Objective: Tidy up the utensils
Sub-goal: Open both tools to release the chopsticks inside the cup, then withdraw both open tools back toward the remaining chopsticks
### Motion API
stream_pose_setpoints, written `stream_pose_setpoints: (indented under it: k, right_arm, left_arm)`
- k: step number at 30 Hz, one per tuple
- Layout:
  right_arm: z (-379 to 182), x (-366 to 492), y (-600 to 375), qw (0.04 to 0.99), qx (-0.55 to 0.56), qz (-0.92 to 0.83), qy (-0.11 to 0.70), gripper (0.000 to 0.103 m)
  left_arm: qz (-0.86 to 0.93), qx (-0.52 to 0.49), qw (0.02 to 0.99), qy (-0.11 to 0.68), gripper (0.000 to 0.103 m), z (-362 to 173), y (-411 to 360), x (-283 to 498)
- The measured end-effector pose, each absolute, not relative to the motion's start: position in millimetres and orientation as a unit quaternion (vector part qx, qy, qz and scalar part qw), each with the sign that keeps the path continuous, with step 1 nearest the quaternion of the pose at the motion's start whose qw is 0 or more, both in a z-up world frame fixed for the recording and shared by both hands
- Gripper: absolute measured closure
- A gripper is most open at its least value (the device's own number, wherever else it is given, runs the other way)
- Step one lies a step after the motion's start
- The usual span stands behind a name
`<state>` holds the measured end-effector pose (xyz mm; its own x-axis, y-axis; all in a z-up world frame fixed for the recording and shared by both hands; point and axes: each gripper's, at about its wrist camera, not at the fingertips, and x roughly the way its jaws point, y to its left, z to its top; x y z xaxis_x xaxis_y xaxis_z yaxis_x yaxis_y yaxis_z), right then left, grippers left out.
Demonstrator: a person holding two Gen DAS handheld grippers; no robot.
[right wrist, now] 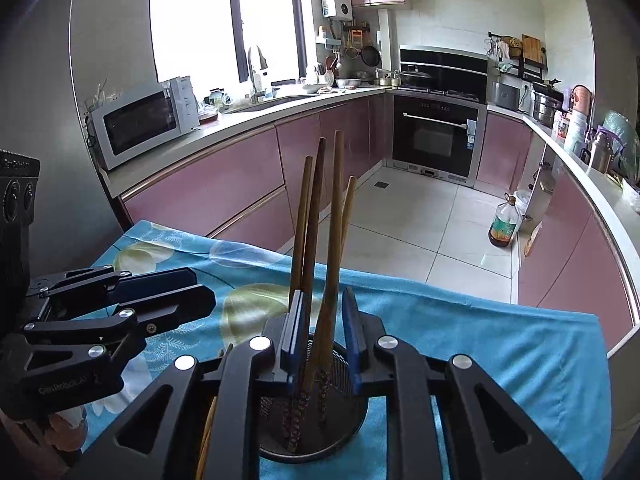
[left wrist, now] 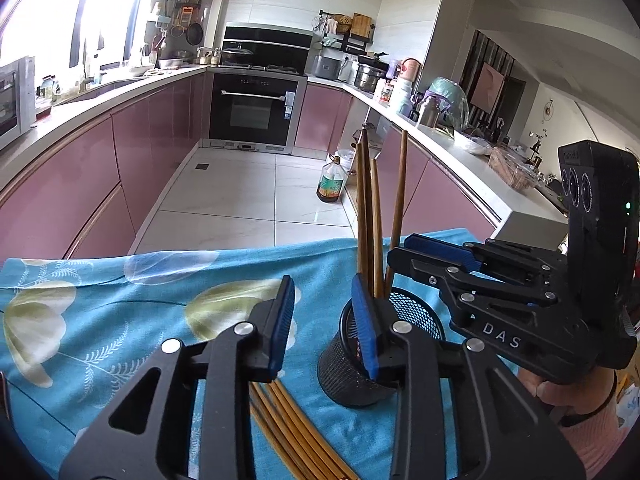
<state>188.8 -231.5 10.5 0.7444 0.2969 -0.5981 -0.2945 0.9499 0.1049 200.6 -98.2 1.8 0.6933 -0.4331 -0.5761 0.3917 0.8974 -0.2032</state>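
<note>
- Upright brown wooden chopsticks (right wrist: 320, 240) stand between my right gripper (right wrist: 324, 336) fingers, blocking closure.
- Black mesh cylindrical holder (left wrist: 352, 372) crowds my left gripper (left wrist: 326, 328).
- Blue floral tablecloth (left wrist: 120, 304) leftward lies unobstructed.

Home kitchen w/ pink U-shaped cabinets (right wrist: 208, 196) under a pale countertop (right wrist: 256, 114). Built-in oven (right wrist: 436, 136) w/ black range hood (right wrist: 442, 66) above, microwave (right wrist: 144, 120) by the window (right wrist: 224, 20), sink faucet (right wrist: 256, 68), wall-hung pans (right wrist: 370, 54), cooking oil bottle (right wrist: 505, 222) on tiled floor (right wrist: 400, 232).
</note>
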Motion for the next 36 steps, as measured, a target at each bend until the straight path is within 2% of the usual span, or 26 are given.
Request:
stream_pose_setpoints:
  k: [6,13,22,36]
  right_arm:
    - [14,178,-233,0.938,0.004,0.16,0.309,0.081]
    - [26,143,-230,0.941,0.001,0.196,0.275,0.073]
    - [22,100,-210,0.932,-0.031,0.249,0.263,0.067]
    - [-51,95,-185,0.893,-0.03,0.26,0.366,0.066]
  left_arm:
    - [-0.21,-0.031,0.929,0.305,0.065,4,-83,185]
    - [-0.188,-0.029,0.938,0.289,0.053,5,-60,161]
    - [-0.169,-0.023,0.936,0.307,0.041,-14,-37,136]
    - [-0.156,-0.016,0.907,0.39,0.041,-83,-29,118]
